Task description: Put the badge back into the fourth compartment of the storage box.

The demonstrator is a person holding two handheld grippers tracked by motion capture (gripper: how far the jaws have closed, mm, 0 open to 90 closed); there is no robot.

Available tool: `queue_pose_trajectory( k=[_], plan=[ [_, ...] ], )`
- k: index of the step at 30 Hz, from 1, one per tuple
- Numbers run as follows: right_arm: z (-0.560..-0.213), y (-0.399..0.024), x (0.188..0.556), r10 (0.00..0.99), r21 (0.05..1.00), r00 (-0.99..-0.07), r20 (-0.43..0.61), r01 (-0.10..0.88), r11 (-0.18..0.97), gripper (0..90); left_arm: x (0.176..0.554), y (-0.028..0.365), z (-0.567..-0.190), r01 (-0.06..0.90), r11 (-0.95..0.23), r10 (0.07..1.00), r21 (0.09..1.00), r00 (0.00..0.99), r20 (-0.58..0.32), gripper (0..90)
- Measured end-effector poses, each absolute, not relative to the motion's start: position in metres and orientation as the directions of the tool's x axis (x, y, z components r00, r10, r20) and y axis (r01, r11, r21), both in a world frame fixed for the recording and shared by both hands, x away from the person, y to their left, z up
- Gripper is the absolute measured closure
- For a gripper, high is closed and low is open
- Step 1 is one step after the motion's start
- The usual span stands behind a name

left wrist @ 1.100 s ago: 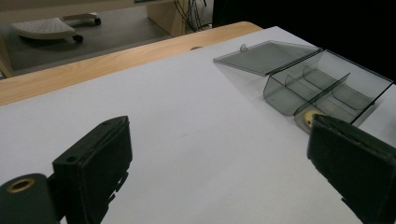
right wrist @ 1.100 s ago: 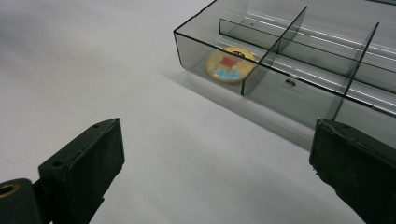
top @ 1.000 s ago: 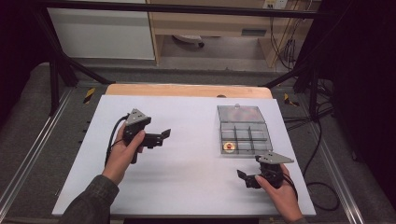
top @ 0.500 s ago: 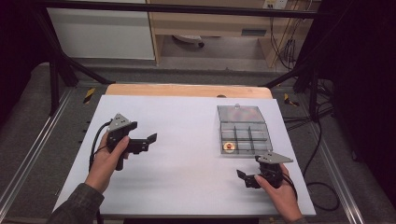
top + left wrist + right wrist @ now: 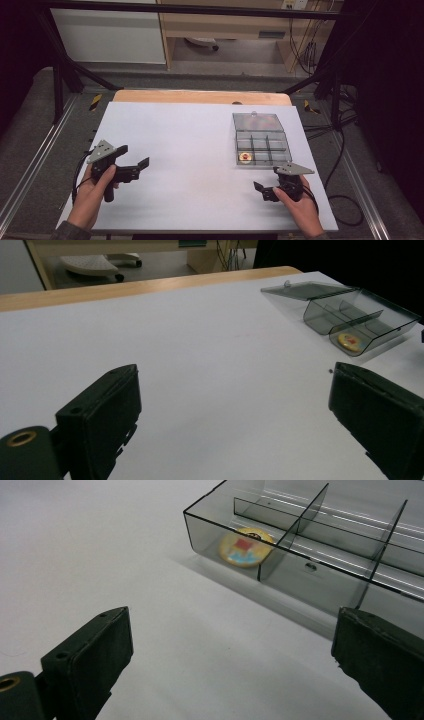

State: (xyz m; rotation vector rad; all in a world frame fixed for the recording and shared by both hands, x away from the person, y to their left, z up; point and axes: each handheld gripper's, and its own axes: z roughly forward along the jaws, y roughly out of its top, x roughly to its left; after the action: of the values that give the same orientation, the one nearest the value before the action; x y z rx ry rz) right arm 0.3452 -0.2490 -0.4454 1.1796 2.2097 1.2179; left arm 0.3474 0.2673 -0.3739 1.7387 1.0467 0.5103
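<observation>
High view: left gripper [image 5: 134, 162] and right gripper [image 5: 260, 188] both spread, holding nothing, well apart. Clear compartment box [image 5: 261, 141] stands lid open; round yellow badge [image 5: 245, 157] lies in its near-left compartment. Placement looks complete; closing the lid apparently remains.

My left gripper [image 5: 134, 161] hangs wide open, well apart from the smoky clear plastic compartment box [image 5: 261, 145] near my right gripper [image 5: 260, 190].
</observation>
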Motion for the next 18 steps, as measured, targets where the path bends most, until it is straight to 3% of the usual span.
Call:
queue_pose_trajectory(
  k=[9,18],
  plan=[
    [-0.446,-0.248,0.346,0.803,0.815,-0.591,0.081,0.503,0.288,3.5,0.330,0.300,-0.395,0.428,-0.045,0.864,0.903,0.471,-0.180,6.9],
    [-0.447,-0.248,0.346,0.800,0.813,-0.595,0.078,0.502,0.295,3.6,0.321,0.296,-0.412,0.456,-0.062,0.843,0.888,0.500,-0.197,6.2]
  ],
)
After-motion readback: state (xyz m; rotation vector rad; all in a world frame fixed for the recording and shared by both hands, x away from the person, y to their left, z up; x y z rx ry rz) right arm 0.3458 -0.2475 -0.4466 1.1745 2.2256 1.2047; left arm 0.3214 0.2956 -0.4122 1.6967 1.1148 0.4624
